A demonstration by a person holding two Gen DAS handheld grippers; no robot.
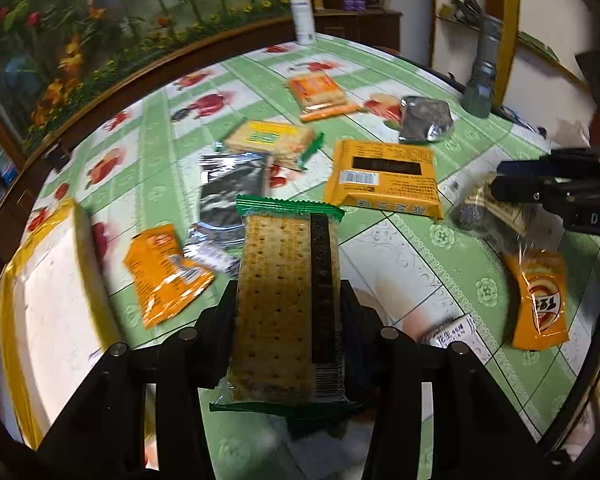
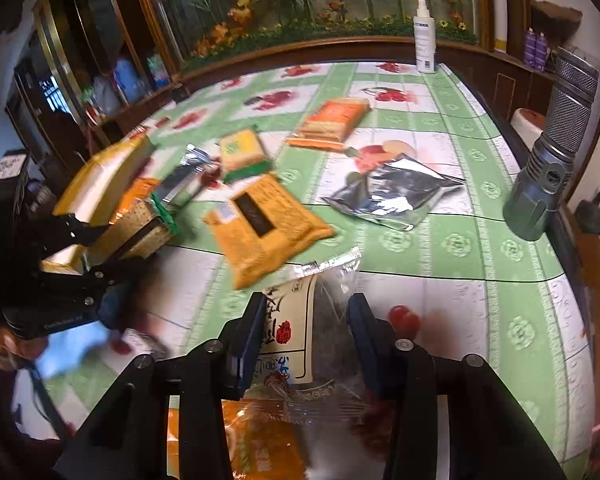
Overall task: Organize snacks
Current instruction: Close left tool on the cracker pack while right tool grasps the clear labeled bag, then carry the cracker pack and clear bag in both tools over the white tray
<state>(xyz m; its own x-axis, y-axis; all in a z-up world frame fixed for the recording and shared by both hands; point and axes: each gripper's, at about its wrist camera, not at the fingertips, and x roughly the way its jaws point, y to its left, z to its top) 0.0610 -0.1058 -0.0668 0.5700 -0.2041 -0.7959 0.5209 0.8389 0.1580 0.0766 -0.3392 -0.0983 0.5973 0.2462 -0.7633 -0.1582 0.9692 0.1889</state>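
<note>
In the left wrist view my left gripper (image 1: pixel 290 292) is shut on a cracker pack (image 1: pixel 284 264) with green ends, held lengthwise above the tablecloth. The right wrist view shows the same pack (image 2: pixel 148 224) in that gripper (image 2: pixel 100 248) at the left. My right gripper (image 2: pixel 308 320) is shut on a clear packet (image 2: pixel 296 320) with a white label and dark contents. From the left wrist view, this packet (image 1: pixel 484 212) hangs from the right gripper (image 1: pixel 512 184) at the right edge. Several more snack packets lie scattered on the table.
A yellow-edged white box (image 1: pixel 48 280) stands at the table's left. A large yellow packet (image 1: pixel 384 176), silver packets (image 2: pixel 392 192) and orange packets (image 1: pixel 540 300) lie about. A grey flashlight (image 2: pixel 552 152) stands at the right edge and a white spray bottle (image 2: pixel 425 36) at the back.
</note>
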